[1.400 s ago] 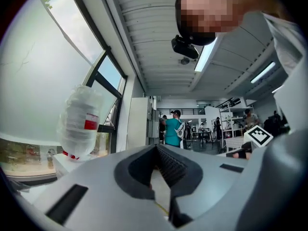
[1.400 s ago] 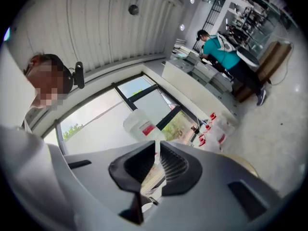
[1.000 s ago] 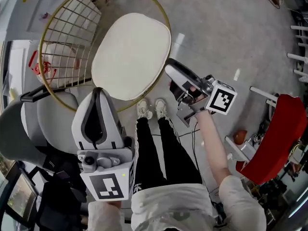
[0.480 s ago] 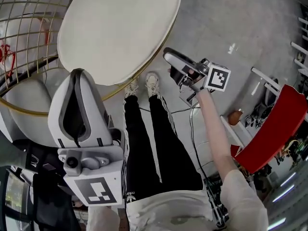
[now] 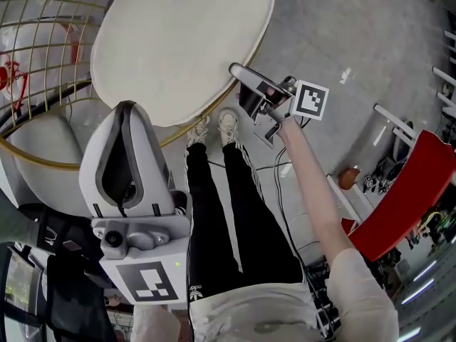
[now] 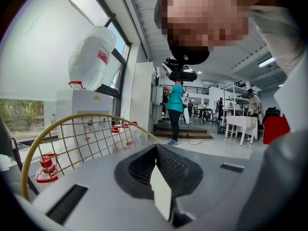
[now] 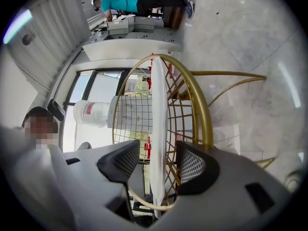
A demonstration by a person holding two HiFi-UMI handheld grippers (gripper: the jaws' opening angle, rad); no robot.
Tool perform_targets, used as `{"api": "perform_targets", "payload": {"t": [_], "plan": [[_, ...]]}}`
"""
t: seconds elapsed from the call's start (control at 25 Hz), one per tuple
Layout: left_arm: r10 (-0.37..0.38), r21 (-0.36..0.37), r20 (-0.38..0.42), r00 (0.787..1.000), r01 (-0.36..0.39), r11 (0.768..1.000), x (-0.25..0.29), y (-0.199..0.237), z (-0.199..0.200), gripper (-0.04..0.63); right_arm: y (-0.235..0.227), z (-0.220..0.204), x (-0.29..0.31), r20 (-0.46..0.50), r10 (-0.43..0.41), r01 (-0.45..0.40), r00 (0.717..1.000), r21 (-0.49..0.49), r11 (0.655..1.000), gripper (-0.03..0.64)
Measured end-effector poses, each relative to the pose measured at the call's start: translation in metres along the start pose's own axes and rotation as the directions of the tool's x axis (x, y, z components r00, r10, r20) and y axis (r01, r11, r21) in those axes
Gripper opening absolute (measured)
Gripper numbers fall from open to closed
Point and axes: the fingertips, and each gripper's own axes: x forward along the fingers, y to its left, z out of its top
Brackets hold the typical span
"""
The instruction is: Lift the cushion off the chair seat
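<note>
White cushion (image 7: 159,105) edge sits between wide-open jaws of the right claw (image 7: 156,155); left claw (image 6: 155,150) looks closed.

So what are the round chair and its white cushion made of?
Chair: likely metal wire, glossy gold finish; thin grid bars and hoop rim glint. Cushion: probably fabric over soft padding, matte cream; smooth, no shine, thin rounded edge.
</note>
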Motion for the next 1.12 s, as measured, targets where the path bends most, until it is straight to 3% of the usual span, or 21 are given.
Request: {"api": "perform_targets", "payload": {"t": [0.44,0.92,1.0,1.12], "plan": [[0.03,-0.057,-0.013,0.999,-0.03,0.998,-0.011,0.011,-0.009,0.012,0.01,0.017,0.047,-0.013,0.014,-0.015,1.0,-0.015,1.0,0.229],[0.025,-0.088,-0.024,0.999,-0.027,0.996,-0.011,0.017,-0.02,0.012,-0.003,0.016,0.065,-0.017,-0.031,0.031,0.999,-0.005,1.0,0.22],[0.023,-0.086,-0.035,0.999,-0.025,0.996,-0.01,0.017,-0.024,0.012,-0.01,0.018,0.065,-0.008,-0.083,0.083,0.997,-0.008,0.997,0.112],[0.026,-0.087,-0.044,0.999,-0.03,0.996,-0.011,0.017,-0.026,0.012,-0.013,0.019,0.065,0.0,-0.111,0.111,0.994,-0.01,0.994,0.067]]}}
